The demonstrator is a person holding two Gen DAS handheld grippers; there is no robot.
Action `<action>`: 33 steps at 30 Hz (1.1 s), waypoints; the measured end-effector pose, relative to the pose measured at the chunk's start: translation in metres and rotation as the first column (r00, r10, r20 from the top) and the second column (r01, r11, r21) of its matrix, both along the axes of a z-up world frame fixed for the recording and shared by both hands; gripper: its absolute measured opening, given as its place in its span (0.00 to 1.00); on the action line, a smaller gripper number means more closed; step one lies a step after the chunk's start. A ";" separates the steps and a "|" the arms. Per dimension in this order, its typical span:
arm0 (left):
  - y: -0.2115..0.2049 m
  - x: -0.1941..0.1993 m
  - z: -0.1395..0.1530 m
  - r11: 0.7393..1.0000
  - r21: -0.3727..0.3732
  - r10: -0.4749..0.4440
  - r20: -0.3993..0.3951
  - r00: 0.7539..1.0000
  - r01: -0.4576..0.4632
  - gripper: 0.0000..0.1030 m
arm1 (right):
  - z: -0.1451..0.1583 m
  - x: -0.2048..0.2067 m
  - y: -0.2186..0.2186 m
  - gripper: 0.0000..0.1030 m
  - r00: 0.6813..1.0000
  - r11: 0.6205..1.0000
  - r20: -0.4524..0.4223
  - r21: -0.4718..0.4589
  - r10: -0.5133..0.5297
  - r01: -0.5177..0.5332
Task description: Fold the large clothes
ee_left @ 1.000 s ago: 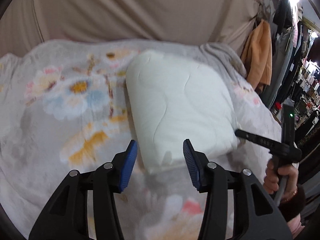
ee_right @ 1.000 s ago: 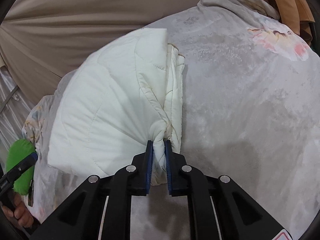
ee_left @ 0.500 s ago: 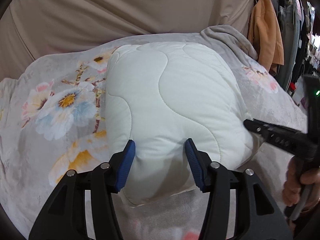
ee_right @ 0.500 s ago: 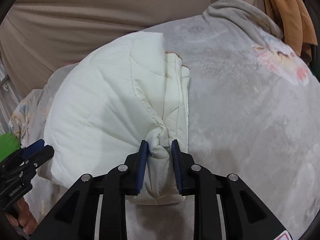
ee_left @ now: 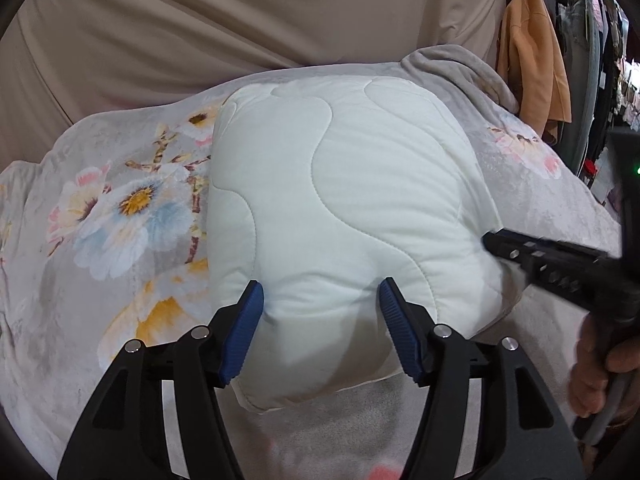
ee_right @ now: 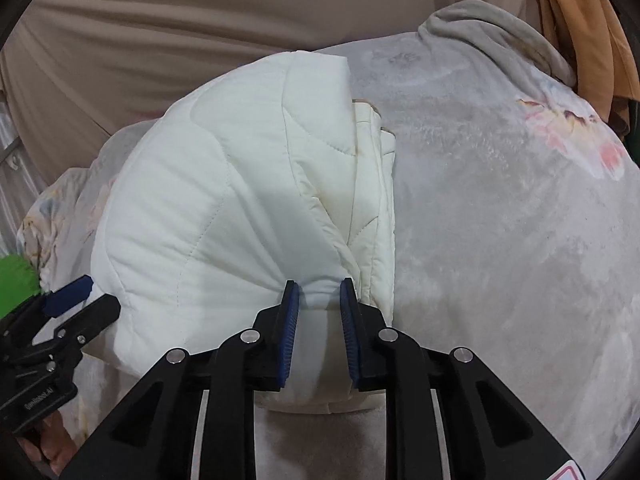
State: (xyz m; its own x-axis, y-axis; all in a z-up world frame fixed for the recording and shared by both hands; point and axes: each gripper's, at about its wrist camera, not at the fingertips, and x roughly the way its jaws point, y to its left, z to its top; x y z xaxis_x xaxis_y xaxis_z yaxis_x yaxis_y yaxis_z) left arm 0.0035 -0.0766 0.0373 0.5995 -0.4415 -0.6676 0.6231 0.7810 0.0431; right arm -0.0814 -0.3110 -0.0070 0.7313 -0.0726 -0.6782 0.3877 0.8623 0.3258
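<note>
A white quilted padded garment (ee_left: 344,216) lies folded into a thick bundle on a grey floral blanket (ee_left: 120,216). It also shows in the right wrist view (ee_right: 224,216), with its stacked layers facing right. My left gripper (ee_left: 320,328) is open, its blue pads on either side of the bundle's near edge. My right gripper (ee_right: 318,312) is open a little, with a fold of the garment still between its pads. The right gripper also shows in the left wrist view (ee_left: 492,240), at the bundle's right side. The left gripper shows in the right wrist view (ee_right: 86,296), at the bundle's left.
A beige cloth backdrop (ee_left: 240,28) hangs behind the bed. An orange garment (ee_left: 532,68) hangs at the far right, beside a rack of clothes. The blanket's grey edge is bunched up (ee_right: 500,36) at the far right corner.
My right gripper was shut on a fold of the garment and has opened partway. My left gripper has moved forward until its open pads straddle the bundle's near edge.
</note>
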 end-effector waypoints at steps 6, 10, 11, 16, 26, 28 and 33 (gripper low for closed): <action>0.018 0.007 0.016 0.993 -0.117 -0.020 -0.086 0.996 0.010 0.60 | 0.000 -0.003 0.005 0.18 0.999 0.996 -0.042 -0.085 0.010 -0.014; 0.046 0.028 0.030 0.976 -0.215 0.007 -0.164 0.986 -0.042 0.83 | 0.011 -0.017 -0.001 0.27 1.000 0.999 0.017 -0.038 0.001 0.000; 0.054 0.035 0.032 0.971 -0.228 0.029 -0.171 0.985 -0.068 0.86 | 0.016 -0.021 -0.005 0.34 0.999 1.000 0.045 -0.016 -0.012 0.013; 0.061 0.075 0.020 0.971 -0.212 0.055 -0.258 0.965 -0.112 0.92 | 0.000 -0.003 -0.034 0.65 1.000 0.994 0.015 0.107 -0.001 0.000; 0.016 0.082 -0.014 0.980 -0.180 0.009 -0.357 0.934 -0.079 0.96 | -0.036 0.017 -0.053 0.72 0.993 0.919 0.070 0.375 0.098 -0.118; 0.008 0.077 -0.012 0.984 -0.153 0.040 -0.323 0.945 -0.094 0.96 | -0.038 0.023 -0.054 0.77 0.992 0.919 0.071 0.374 0.105 -0.124; -0.002 0.073 -0.012 0.986 -0.118 0.080 -0.265 0.961 -0.114 0.96 | -0.040 0.034 -0.055 0.79 0.991 0.913 0.074 0.385 0.114 -0.133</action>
